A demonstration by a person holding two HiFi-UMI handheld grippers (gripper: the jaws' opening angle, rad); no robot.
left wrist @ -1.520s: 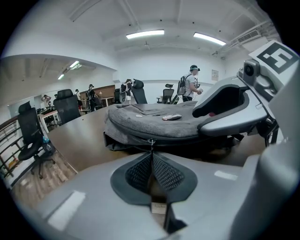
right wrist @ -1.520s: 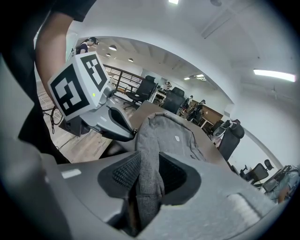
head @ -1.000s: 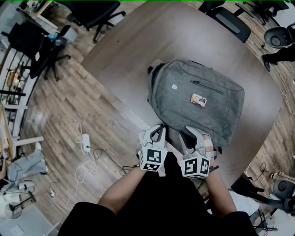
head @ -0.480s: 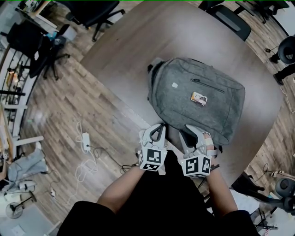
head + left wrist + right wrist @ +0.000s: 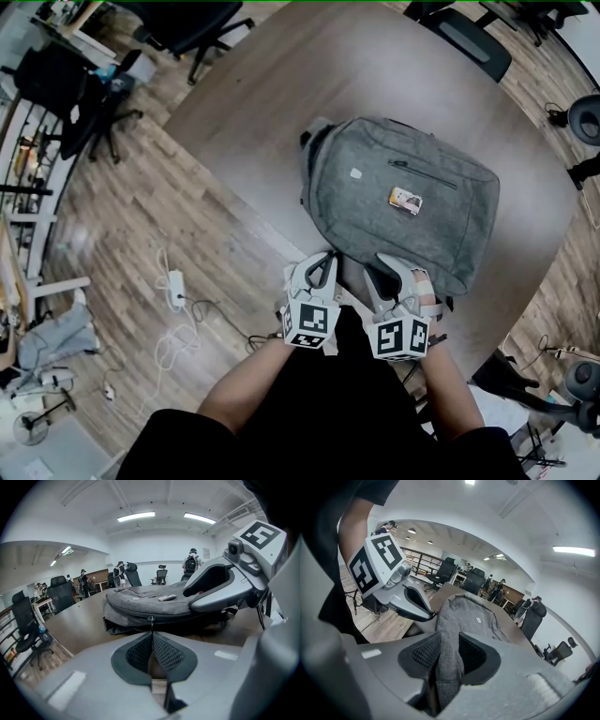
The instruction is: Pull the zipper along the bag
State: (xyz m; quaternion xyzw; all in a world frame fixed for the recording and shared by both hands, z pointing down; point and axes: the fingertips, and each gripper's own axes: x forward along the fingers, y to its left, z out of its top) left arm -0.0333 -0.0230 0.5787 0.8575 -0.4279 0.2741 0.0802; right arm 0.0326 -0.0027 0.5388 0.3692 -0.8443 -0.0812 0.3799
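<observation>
Our left gripper has its jaws pressed together on the zipper pull — a thin dark tab that rises from between the pads to the zipper line on the near side of the bag. Just beside it, our right gripper stands about half open, its pads clamped on a fold of the bag's grey fabric at the same near edge. Both grippers sit close together, side by side. The bag lies flat on the brown table, near the edge closest to us, with a small card on its upper face. Beyond the table is a wooden floor — a power strip with cables lies there, and office chairs stand around.
</observation>
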